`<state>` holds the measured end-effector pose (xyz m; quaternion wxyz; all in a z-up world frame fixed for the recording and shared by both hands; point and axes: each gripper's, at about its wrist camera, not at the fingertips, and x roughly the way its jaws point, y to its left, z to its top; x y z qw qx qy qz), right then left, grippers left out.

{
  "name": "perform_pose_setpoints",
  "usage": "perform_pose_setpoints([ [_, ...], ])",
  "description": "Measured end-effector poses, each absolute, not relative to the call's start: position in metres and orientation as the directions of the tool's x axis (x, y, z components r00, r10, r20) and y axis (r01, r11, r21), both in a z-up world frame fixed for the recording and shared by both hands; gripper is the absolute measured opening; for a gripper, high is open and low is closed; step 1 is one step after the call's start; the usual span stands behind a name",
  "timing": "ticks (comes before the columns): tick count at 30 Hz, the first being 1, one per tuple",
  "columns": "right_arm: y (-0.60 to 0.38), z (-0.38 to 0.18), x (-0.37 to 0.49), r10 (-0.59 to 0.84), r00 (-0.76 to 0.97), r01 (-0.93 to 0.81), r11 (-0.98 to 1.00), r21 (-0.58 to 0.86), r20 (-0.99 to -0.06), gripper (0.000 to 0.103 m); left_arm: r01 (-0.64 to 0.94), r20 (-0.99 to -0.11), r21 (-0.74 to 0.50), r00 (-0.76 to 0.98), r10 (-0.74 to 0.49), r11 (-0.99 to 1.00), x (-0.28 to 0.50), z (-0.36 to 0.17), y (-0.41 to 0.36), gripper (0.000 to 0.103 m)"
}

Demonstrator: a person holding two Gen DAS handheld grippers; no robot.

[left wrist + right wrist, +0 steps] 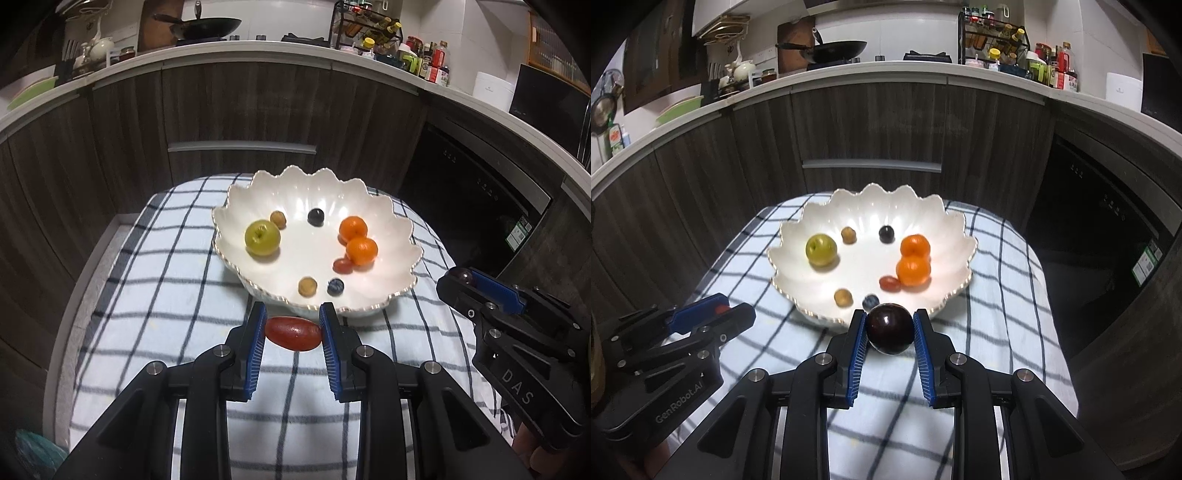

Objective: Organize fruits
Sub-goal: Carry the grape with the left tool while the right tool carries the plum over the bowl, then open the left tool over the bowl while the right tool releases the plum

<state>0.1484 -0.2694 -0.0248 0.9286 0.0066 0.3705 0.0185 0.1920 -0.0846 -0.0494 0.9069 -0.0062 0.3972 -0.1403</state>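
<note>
A white scalloped bowl [384, 218] [942, 221] sits on a checked cloth. It holds a green apple [262, 238] [821, 250], two oranges [361, 250] [913, 271], a small red tomato [342, 265], two tan fruits, a dark grape [316, 216] and a blueberry [335, 286]. My left gripper [293, 332] is shut on an oblong red tomato [293, 333] just in front of the bowl's near rim. My right gripper [889, 328] is shut on a dark round plum [889, 328] at the near rim. It shows at the right of the left wrist view [461, 280].
The blue-and-white checked cloth [166, 280] [1004, 295] covers a small table. Dark wooden cabinets [240, 110] stand behind it, with a black oven [472, 206] to the right. The counter above carries a wok, jars and bottles.
</note>
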Motion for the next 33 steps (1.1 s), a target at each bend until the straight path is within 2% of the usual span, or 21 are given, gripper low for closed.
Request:
perform_pose_setpoints([
  [14,-0.268,-0.008,0.198,0.032,0.735,0.003,0.999,0.05,-0.677,0.027,0.286,-0.708,-0.09,0.655,-0.263,0.954,0.255,-0.029,-0.087,0.029],
  [33,-0.277,-0.048,0.252,0.016,0.661,0.05,0.997,0.065,-0.75,0.027,0.334,-0.764,-0.049,0.594,-0.251,0.941,0.302,-0.055,-0.103,0.03],
])
